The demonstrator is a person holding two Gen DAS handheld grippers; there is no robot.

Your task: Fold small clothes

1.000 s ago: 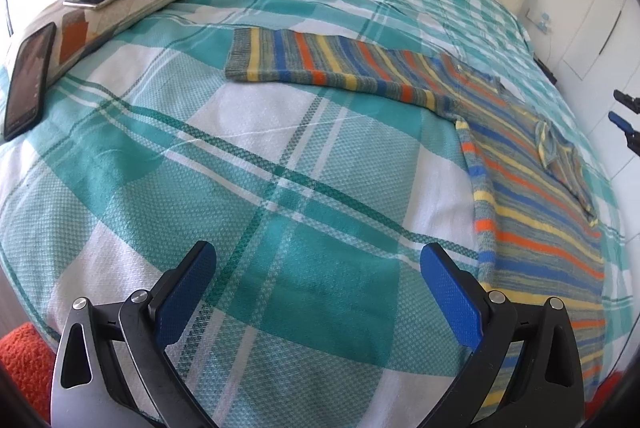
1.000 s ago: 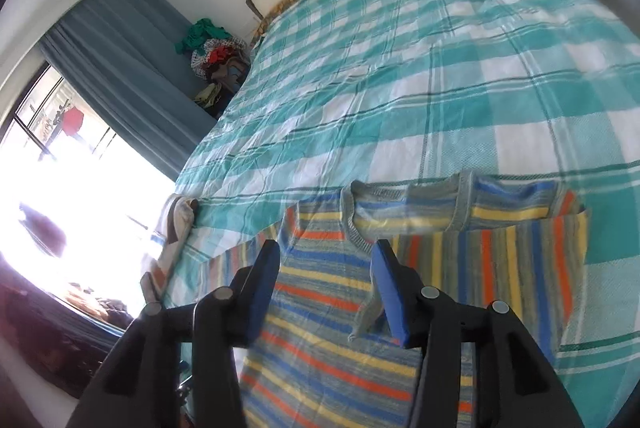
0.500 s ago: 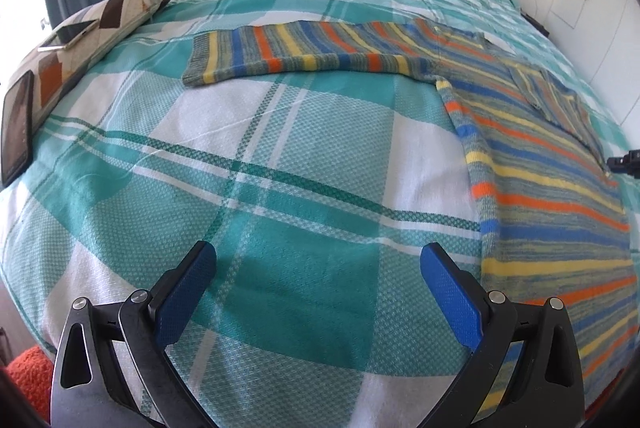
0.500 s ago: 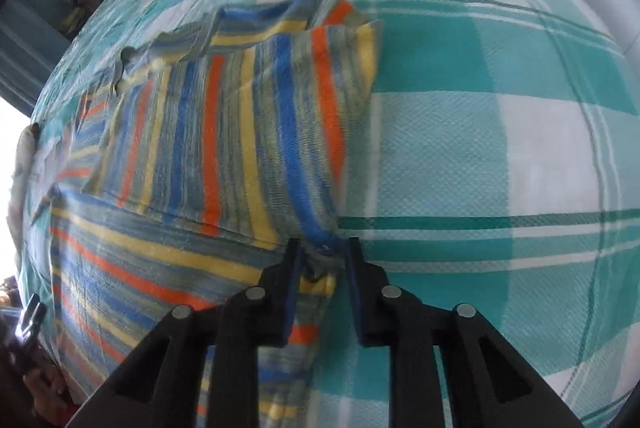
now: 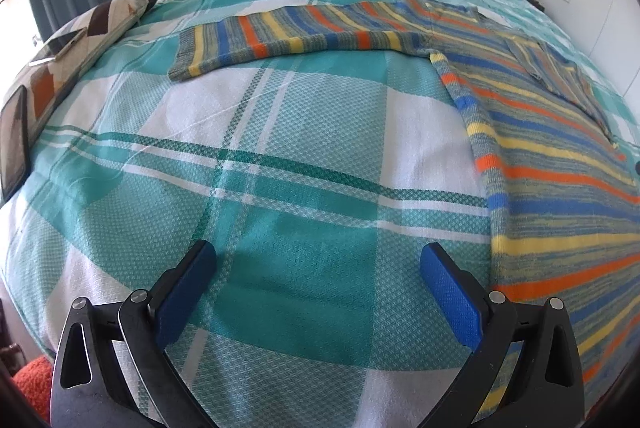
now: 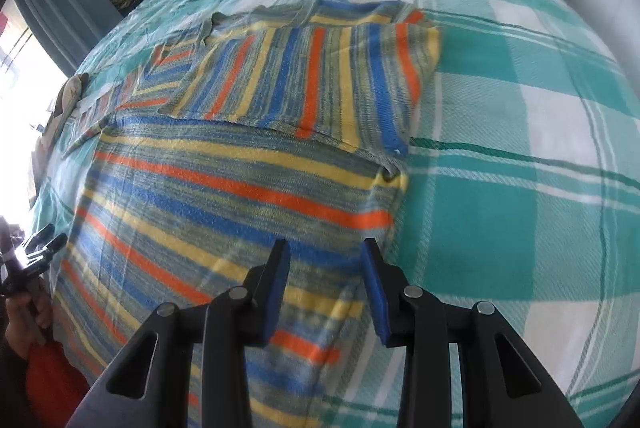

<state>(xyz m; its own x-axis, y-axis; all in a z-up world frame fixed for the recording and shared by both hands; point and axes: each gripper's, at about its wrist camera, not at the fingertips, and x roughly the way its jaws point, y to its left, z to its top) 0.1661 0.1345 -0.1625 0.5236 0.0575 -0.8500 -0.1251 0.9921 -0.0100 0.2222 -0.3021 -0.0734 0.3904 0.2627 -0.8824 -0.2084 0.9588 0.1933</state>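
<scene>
Left wrist view: the left gripper [image 5: 318,282] stood wide apart and empty over the bedspread [image 5: 280,147]; the striped sweater [image 5: 560,163] lay to its right, unfolded sleeve [image 5: 288,37] stretching leftward. Right wrist view: the right gripper [image 6: 324,284], just reopened and released, hovered over the sweater's right edge, nearer the garment.

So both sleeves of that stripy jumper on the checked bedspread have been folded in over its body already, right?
Not quite: only one sleeve is folded over the striped jumper. The other sleeve lies stretched out flat on the checked bedspread, as the left wrist view shows.
</scene>
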